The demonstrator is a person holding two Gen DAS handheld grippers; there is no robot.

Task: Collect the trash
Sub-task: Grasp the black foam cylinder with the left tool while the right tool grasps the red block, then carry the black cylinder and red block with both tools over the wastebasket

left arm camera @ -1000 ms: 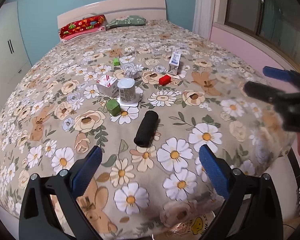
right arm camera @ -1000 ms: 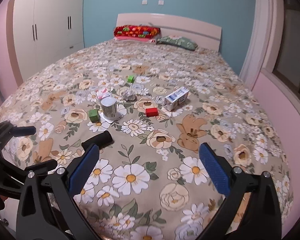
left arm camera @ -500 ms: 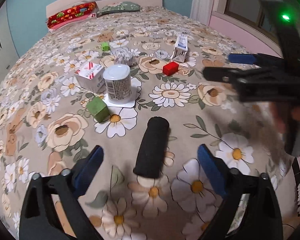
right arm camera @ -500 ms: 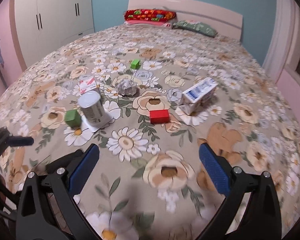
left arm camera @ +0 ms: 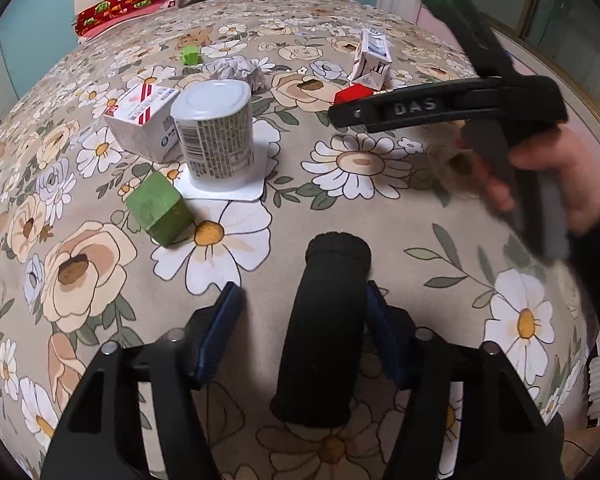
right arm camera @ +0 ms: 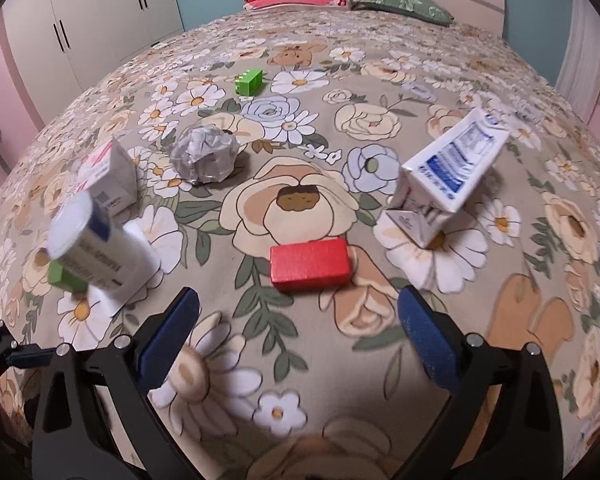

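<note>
left hand-held gripper [left arm camera: 302, 314]: closing around fuzzy black roll [left arm camera: 324, 324], left pad apart | right hand-held gripper [right arm camera: 298, 322]: spread, empty

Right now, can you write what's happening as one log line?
left gripper: closing around black roll, no grip seen | right gripper: open, empty, near red block | bed: trash not collected
</note>
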